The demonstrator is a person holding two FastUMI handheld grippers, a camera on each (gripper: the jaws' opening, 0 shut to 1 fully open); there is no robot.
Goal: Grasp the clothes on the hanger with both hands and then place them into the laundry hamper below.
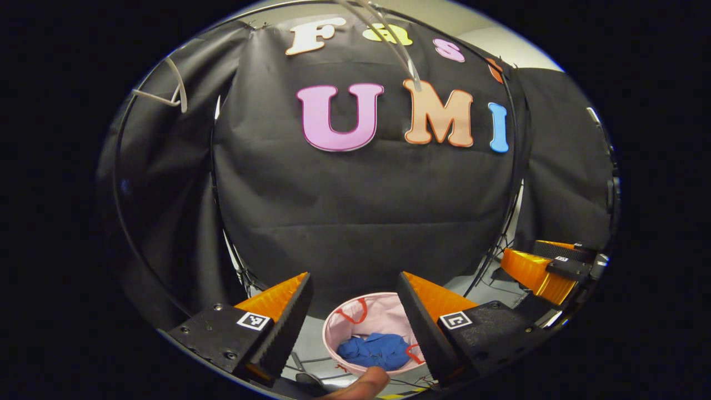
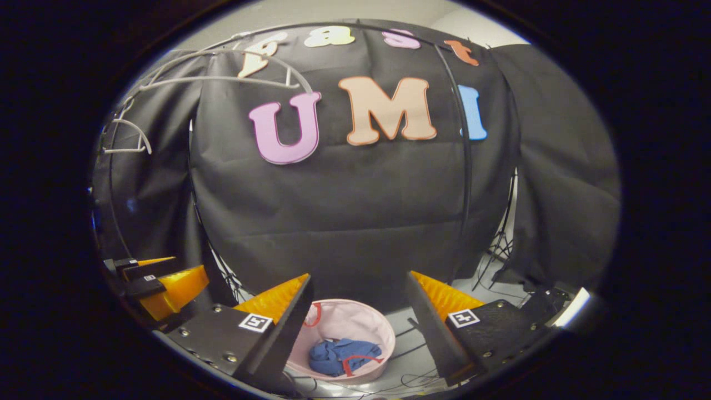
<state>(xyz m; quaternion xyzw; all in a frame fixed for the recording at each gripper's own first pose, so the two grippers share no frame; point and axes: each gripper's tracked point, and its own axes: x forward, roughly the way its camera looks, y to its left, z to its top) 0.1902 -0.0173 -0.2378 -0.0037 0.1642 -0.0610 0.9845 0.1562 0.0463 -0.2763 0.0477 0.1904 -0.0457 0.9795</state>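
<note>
Two grippers are held above the pink laundry hamper (image 2: pixel 355 322), fingers spread wide and empty: left gripper (image 1: pixel 354 325), right gripper (image 2: pixel 358 328). Blue clothes (image 1: pixel 373 351) lie crumpled inside the hamper, so the drop is judged done. Farther up, a bare white hanger (image 2: pixel 222 75) is seen against the black cloth

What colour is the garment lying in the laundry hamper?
Blue; the garment in the pink hamper shows best in the left gripper view.
</note>
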